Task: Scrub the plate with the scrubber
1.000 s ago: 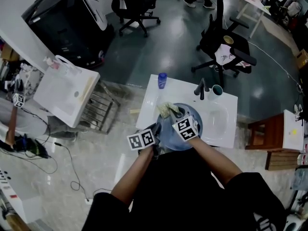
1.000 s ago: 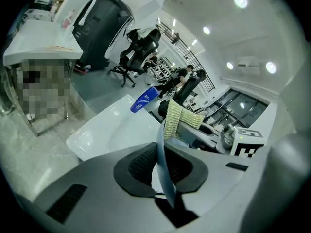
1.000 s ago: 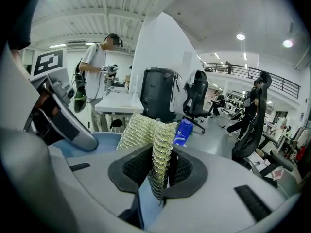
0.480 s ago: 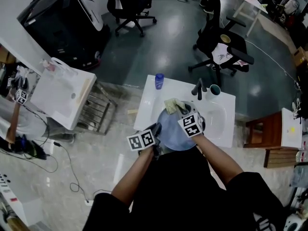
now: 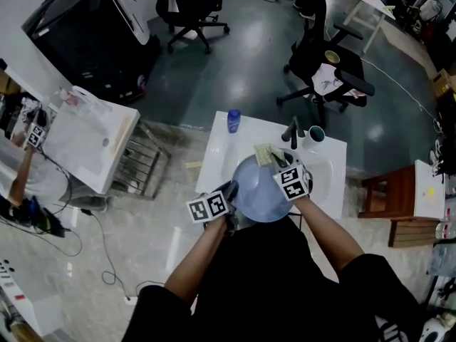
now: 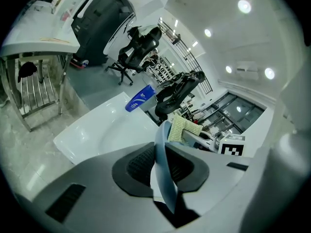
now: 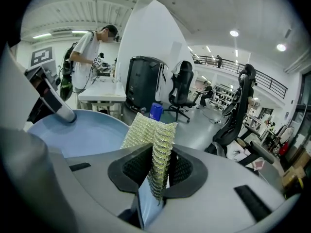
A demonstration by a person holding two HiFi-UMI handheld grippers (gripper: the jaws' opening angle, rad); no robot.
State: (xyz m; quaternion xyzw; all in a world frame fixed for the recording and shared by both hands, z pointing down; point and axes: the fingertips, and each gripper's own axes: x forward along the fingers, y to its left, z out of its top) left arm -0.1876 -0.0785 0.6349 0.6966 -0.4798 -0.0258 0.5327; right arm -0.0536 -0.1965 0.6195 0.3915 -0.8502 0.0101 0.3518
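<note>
Plate (image 5: pixel 256 194): round, pale blue, smooth and matte, with a thin raised rim. It is held tilted above the white sink (image 5: pixel 214 152), near edge toward the person. In the left gripper view it is seen edge-on as a narrow curved blue band.

Left gripper (image 5: pixel 231 189): clamped on the plate's near-left rim. The rim runs between the dark ribbed pads. The jaws have just been easing a little wider, with the rim between them.

Scrubber (image 5: pixel 265 154): yellow-green pad of coarse, open-knit mesh that looks soft. It is folded, so a corrugated edge faces the right gripper's camera. It sits at the plate's far rim, against the upper face.

Right gripper (image 5: pixel 278 162): jaws closed tight on the scrubber, the mesh pinched flat between the pads. A sliver of blue shows below the mesh in the jaw gap.

Sink: glossy, rectangular, with an oval basin. On its back ledge are a blue cylindrical bottle (image 5: pixel 233 120) at the left, a dark faucet (image 5: pixel 294 130) and a teal cup (image 5: pixel 316 134) just beside it.
</note>
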